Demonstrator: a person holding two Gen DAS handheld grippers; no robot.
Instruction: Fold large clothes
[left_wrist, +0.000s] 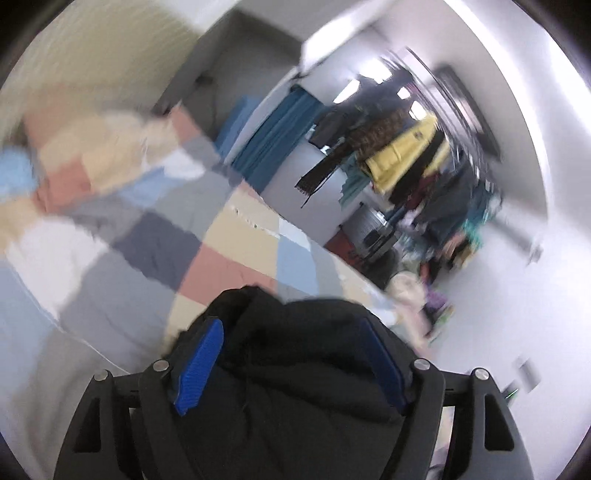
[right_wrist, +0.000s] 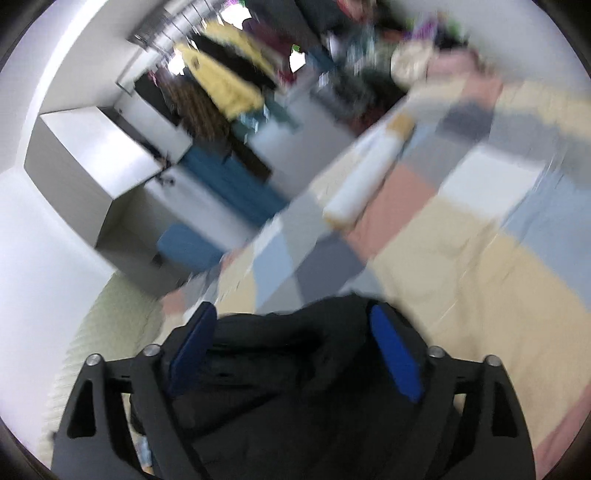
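Two tools noted, each clamped on a bunch of the same black garment (left_wrist: 295, 369). Left tool (left_wrist: 291, 354): blue pads (left_wrist: 199, 365) spread fairly wide, dark fabric packed between them. Right tool (right_wrist: 295, 350): same condition, pads (right_wrist: 395, 354) pressed into a thick wad of the garment. Garment held up off the patchwork bed cover (left_wrist: 221, 251), bed lying ahead of and below both tools. Long axis of the garment judged to run from one tool to the other; neither hand clearly nearer the bed. Heavy blur in both views. Left view alone showed pillows or bedding heaped at the bed's far left (left_wrist: 92, 155). Right view alone showed a pale roll (right_wrist: 365, 184) lying on the cover. Clothes rack with yellow jacket (left_wrist: 402, 151) recorded in both
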